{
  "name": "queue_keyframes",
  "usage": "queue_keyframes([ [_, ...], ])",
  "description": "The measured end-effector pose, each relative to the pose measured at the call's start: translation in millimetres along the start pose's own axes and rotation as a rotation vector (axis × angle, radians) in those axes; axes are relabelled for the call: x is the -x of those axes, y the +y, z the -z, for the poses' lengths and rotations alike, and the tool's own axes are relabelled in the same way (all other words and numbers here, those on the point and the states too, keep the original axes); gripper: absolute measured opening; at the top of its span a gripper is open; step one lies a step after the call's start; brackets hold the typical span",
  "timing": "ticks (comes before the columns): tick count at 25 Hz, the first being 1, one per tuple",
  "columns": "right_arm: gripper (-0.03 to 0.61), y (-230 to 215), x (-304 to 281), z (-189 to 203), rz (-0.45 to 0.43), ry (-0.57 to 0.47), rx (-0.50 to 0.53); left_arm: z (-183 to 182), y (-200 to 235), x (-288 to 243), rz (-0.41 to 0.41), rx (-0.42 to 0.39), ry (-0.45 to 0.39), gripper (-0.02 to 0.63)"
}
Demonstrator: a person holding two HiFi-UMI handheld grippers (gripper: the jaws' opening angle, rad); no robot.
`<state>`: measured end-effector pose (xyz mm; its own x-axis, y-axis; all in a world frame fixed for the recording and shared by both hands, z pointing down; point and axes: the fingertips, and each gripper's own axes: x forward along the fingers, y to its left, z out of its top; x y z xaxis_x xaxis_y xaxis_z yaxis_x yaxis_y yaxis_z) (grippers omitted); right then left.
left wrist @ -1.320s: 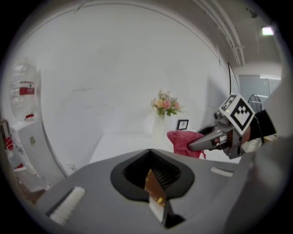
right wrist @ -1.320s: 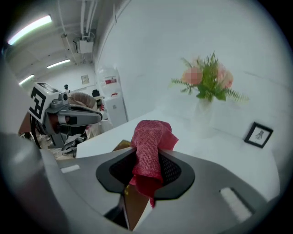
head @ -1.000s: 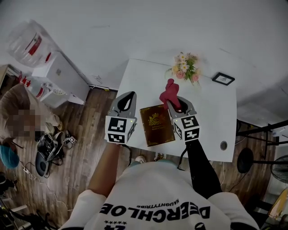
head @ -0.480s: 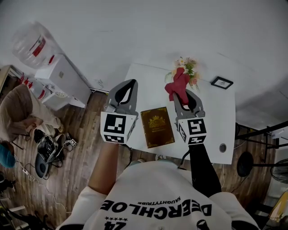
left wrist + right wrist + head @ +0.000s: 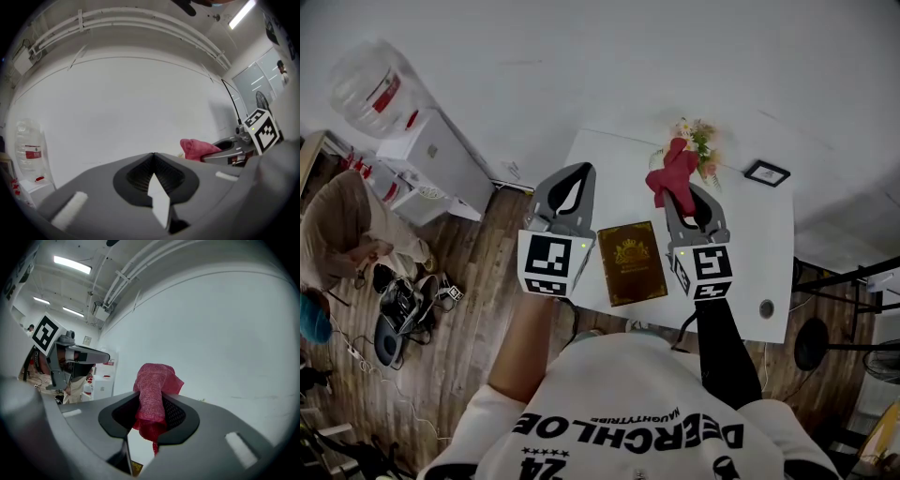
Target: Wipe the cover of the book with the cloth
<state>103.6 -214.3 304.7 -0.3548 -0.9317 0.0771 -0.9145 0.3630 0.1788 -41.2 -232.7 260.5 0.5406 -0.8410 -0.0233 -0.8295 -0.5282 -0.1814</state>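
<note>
A dark brown book [image 5: 631,262] with a gold emblem lies flat near the front edge of the white table [image 5: 752,253]. My right gripper [image 5: 682,190] is raised above the table to the book's right, shut on a red cloth [image 5: 673,172] that sticks up past its tips. The right gripper view shows the same red cloth [image 5: 153,394] pinched between the jaws. To the book's left, my left gripper [image 5: 572,174] is held up in the air, shut with nothing in it. In the left gripper view the jaws meet at the tip [image 5: 153,154].
A small pot of flowers [image 5: 700,141] and a black picture frame [image 5: 767,172] stand at the table's back. A round hole [image 5: 766,307] marks the front right corner. Left of the table are a white cabinet [image 5: 431,164], a water bottle [image 5: 370,89] and a seated person [image 5: 342,230].
Both grippers have lifted up and away from the book. The right one carried the red cloth off the book's corner toward the flowers; the left one shifted slightly right.
</note>
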Motion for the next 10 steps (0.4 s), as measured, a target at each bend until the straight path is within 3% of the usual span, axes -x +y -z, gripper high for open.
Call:
queue_keyframes([
  [10,0.101,-1.2,-3.9,-6.4,0.003,-0.020,0.002,-4.9,1.2,2.9,-0.008,-0.001,-0.013,0.051],
])
